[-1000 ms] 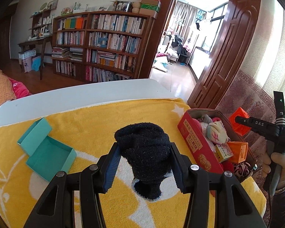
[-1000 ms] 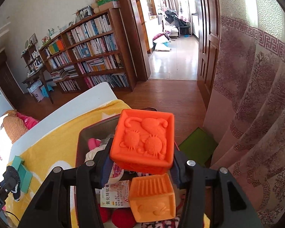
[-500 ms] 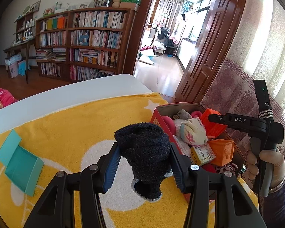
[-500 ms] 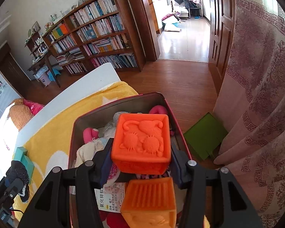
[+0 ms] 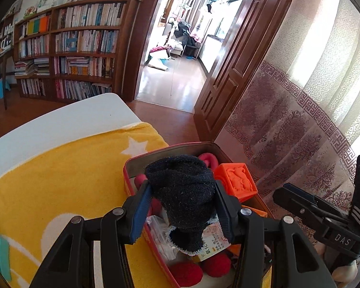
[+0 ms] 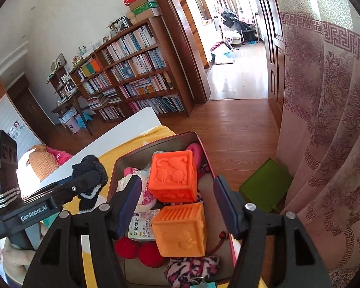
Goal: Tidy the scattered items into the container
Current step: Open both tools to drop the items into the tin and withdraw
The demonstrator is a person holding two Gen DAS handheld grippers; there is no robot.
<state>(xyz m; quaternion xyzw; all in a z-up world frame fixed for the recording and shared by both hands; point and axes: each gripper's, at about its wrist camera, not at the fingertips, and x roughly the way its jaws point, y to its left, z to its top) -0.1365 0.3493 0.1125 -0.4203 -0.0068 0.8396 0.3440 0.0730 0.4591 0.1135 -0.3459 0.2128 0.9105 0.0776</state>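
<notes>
The left claw [image 5: 182, 206] grips a black sock [image 5: 183, 192], which hangs with its long axis downward, its cuff toward the bottom of the frame. Directly under it, in the lower centre of the left wrist view, lies the red tin [image 5: 132, 165] on the yellow towel [image 5: 60, 175], so the coming move is probably a release straight down. The right claw [image 6: 177, 204] has just been opening (its pads no longer touch anything); the orange cube [image 6: 171, 176] rests inside the tin between them, above a paler cube [image 6: 180, 230].
</notes>
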